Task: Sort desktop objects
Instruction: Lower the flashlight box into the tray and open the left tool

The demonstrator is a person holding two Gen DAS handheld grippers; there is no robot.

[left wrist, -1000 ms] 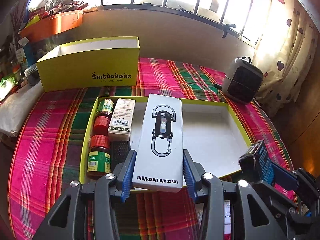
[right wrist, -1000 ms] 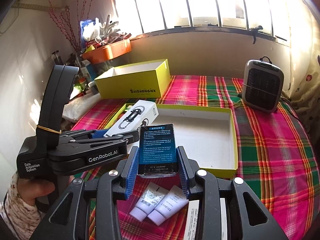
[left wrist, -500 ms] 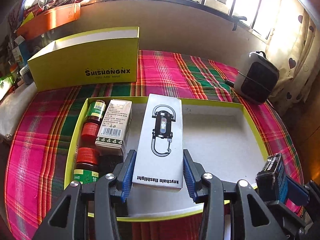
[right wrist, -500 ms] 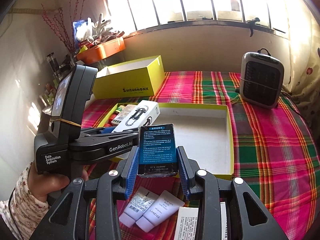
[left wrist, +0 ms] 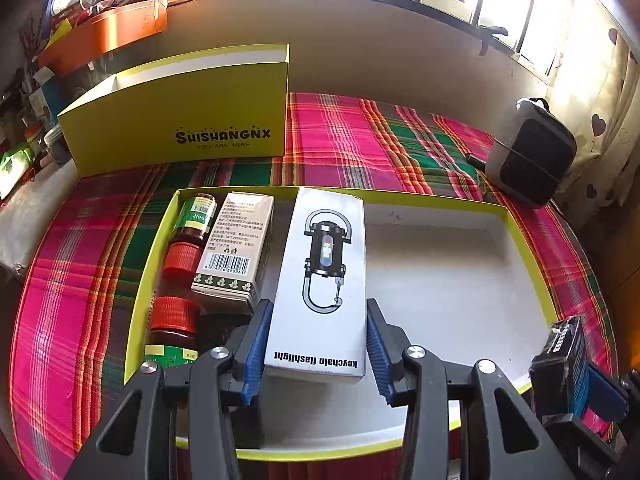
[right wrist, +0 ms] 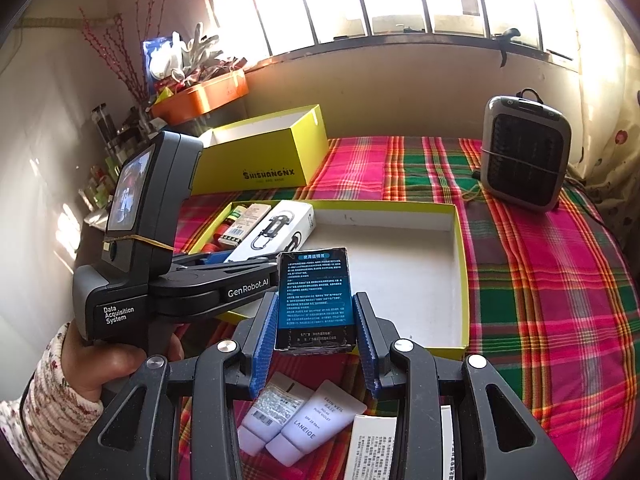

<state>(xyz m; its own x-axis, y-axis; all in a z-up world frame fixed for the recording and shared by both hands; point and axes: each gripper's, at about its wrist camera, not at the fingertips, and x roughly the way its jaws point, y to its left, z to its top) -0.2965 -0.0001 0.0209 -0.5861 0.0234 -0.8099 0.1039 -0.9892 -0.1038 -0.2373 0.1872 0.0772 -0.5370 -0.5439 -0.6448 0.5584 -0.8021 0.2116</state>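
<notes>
Over the shallow yellow tray (left wrist: 134,320) on the plaid-covered surface (left wrist: 80,248), the left hand-held gripper (left wrist: 316,344) has its blue pads closed against the long sides of the white keychain flashlight box (left wrist: 324,276). The box's long axis runs along the fingers, toward 12 o'clock in the left wrist view, with its printed end nearest the camera. It hangs above the tray's white floor, just right of the carton with a barcode (left wrist: 236,252) and the red-capped bottles (left wrist: 180,276) lined up at 9 o'clock.

The right hand-held gripper (right wrist: 316,340) is clamped on a small dark blue box (right wrist: 316,300), upright, its text face toward the camera, held in front of the tray's near rim.

The placing step seems to be in hand: the flashlight box looks ready to be lowered beside the carton, parallel to it, then released. The blue box would then need a free spot at 3 o'clock. Two tubes (right wrist: 296,420) lie outside, unsorted.
</notes>
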